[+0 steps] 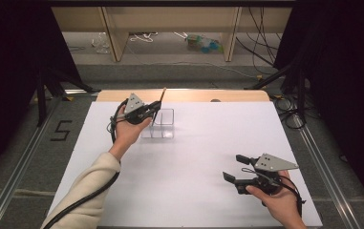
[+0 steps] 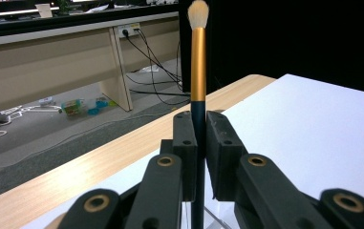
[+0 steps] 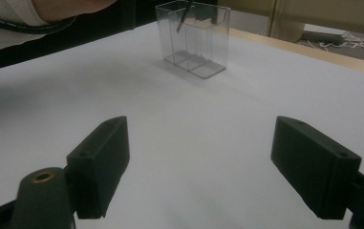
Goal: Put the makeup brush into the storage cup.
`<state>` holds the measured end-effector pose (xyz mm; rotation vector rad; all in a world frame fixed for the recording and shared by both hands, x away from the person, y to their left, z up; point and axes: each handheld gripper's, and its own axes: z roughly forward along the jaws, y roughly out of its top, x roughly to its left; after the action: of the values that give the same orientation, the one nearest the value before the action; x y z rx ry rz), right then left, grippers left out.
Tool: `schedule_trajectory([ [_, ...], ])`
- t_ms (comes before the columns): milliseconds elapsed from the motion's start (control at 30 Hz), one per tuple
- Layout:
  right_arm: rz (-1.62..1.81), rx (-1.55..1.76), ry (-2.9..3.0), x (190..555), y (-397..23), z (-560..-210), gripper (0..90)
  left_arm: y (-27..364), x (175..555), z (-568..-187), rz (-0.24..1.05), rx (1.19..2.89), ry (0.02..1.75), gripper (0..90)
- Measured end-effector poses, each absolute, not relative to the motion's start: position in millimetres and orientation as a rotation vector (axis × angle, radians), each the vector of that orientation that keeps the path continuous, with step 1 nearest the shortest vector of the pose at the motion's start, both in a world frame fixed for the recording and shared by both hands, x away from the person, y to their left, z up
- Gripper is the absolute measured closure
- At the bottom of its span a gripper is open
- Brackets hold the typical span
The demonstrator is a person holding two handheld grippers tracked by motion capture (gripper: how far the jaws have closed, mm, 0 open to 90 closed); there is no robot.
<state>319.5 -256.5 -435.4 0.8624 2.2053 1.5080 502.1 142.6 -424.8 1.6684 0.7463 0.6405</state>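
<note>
Right gripper (image 1: 234, 168) sits low at the near edge, jaws spread wide; left gripper (image 1: 155, 109) pinches the makeup brush (image 2: 198, 67) upright above the clear organizer (image 3: 194, 38).

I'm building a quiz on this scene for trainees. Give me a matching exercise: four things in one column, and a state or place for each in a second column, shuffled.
Things:
1. left gripper
2. right gripper
3. makeup brush
4. clear organiser

States or places:
A. jaws wide apart, nothing between them
B. standing on the white sheet, see-through, split into compartments
C. shut on a thin dark handle
D. gold ferrule, pale bristles at the top

Pairs: 1-C, 2-A, 3-D, 4-B
</note>
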Motion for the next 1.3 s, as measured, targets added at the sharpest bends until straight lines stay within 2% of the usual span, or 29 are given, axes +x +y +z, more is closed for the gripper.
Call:
schedule_trajectory([
  [1300,1.515,0.86,2.204,319.8,-256.3,-435.8,21.9,144.1,504.0,-432.7,0.623,1.693,0.768,83.0],
])
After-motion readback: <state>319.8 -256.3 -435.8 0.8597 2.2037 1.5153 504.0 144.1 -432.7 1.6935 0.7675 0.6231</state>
